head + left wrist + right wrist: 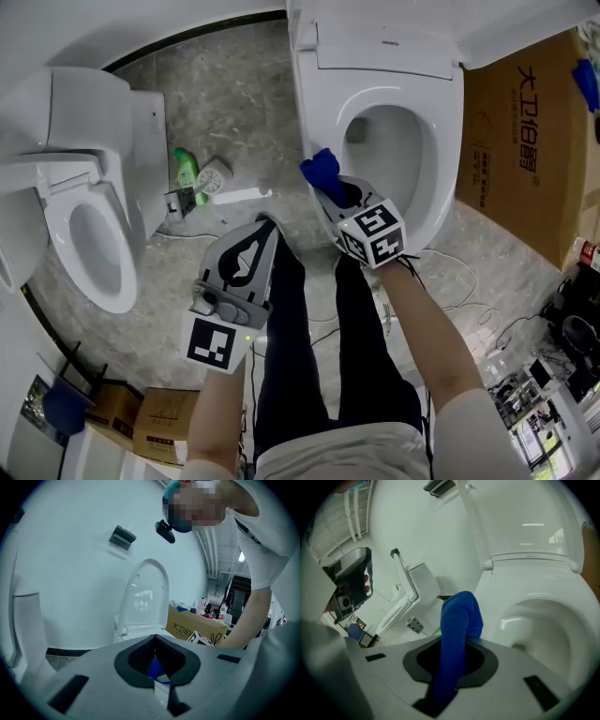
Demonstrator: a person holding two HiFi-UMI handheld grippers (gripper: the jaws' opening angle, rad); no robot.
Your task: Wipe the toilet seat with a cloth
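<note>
Right gripper (328,190) fingers (487,665) are clamped on the cloth (457,634), which fills the gap between them.

Cloth: solid blue, fuzzy knit look, bunched into a thick strip. It sticks out past the fingertips and ends in a rounded, slightly folded-over tip.

Long axis runs along the fingers, tip pointing away from the person.

In the head view the tip sits at the near-left edge of the toilet seat (441,159). Can't tell if it actually touches.

The bowl opening is just right of the fingers and the raised lid (525,522) is beyond them.

Left gripper (266,228) fingers (93,672) are closed together with nothing gripped. A sliver of blue shows through the slit behind them; can't tell what it is. It is held off to the left of the right gripper, above the floor (225,103), not on the toilet.

Farther left of both grippers is a second toilet (94,234). A green bottle (186,169) lies on the floor between the two toilets.

Right of the toilet stands a cardboard box (525,141) printed "大卫伯爵". There is small print on the toilet's hinge cover (392,42), too small to read.
</note>
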